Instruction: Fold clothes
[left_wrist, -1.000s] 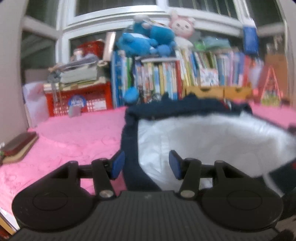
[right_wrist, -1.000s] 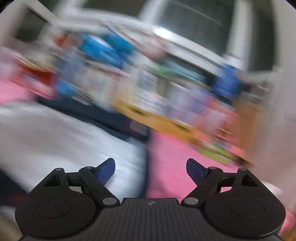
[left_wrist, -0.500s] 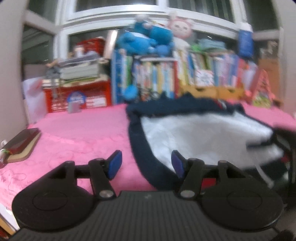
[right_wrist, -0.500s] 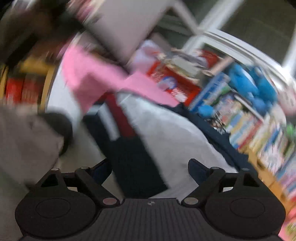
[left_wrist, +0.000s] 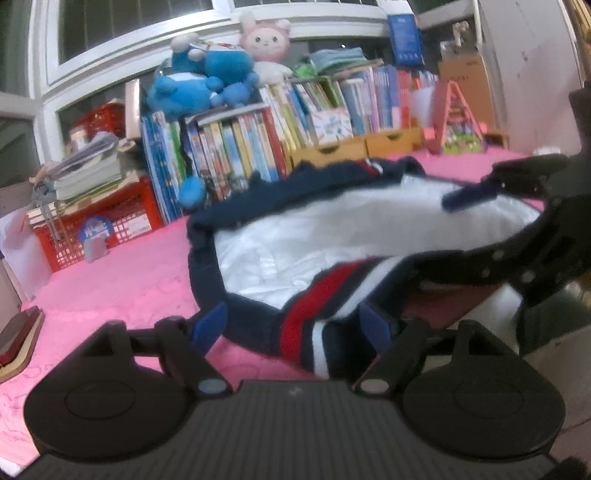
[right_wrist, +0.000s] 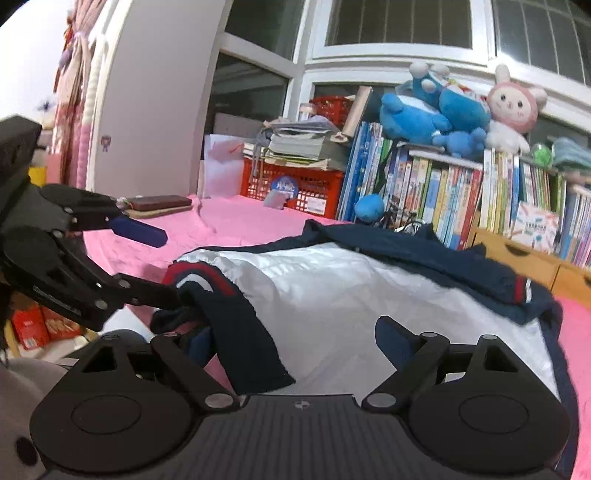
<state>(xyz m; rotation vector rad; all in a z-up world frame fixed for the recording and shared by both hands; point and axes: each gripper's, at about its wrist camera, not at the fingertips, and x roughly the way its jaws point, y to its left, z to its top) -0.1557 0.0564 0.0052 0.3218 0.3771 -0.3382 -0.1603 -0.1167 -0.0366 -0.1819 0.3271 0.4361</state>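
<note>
Lit evenly by indoor light from above; dark window panes (right_wrist: 397, 22) far beyond the tongs. Glare on the white lining (right_wrist: 351, 291) just ahead of them. Soft blur in the left view, sharper in the right. Strong fisheye bending at edges.

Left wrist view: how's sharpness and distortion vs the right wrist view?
Left wrist view: the navy jacket with white lining and the right gripper crossing it are smeared by motion; the row of colourful books is soft. Right wrist view: crisper; the blue plush toys read clearly. Both views: fisheye bends the white window frames.
</note>
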